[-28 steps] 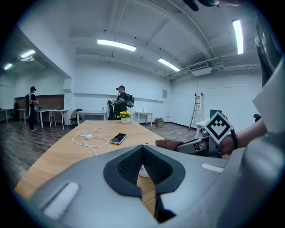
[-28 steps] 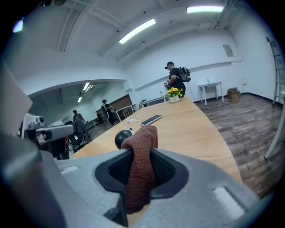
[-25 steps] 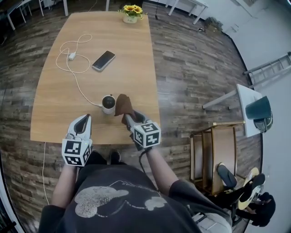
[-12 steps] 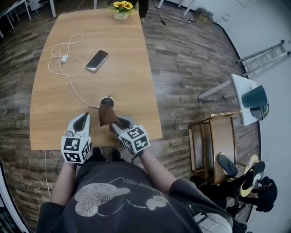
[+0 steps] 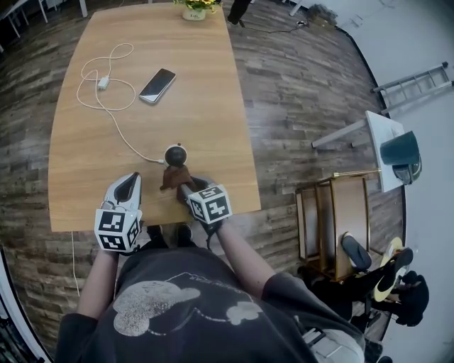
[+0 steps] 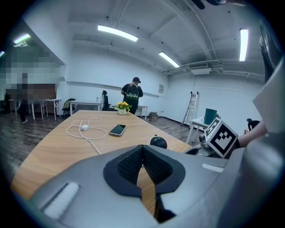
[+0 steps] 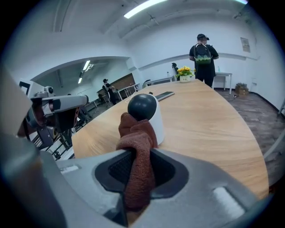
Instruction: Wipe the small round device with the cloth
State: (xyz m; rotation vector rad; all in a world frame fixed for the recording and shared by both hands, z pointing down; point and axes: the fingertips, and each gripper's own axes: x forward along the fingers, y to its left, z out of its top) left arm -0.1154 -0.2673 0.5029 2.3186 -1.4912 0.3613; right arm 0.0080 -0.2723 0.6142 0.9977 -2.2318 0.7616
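The small round device (image 5: 175, 154), a white body with a dark ball top, stands near the table's front edge on a white cable. My right gripper (image 5: 183, 186) is shut on a brown cloth (image 5: 175, 177), which bunches against the device's near side. In the right gripper view the cloth (image 7: 137, 147) rises from between the jaws and touches the device (image 7: 145, 109) just below its dark top. My left gripper (image 5: 130, 181) hovers to the left of the device, shut with nothing in it. The left gripper view shows the device (image 6: 158, 142) ahead to the right.
On the wooden table (image 5: 78, 163), a phone (image 5: 157, 85) and a looped white cable with a plug (image 5: 103, 83) lie further back, and a flower pot (image 5: 197, 10) stands at the far end. A person (image 7: 203, 55) stands beyond it. A wooden cart (image 5: 333, 234) stands to the right.
My right gripper has carried the cloth from the device's right side across it to its near side. The left gripper has barely moved.
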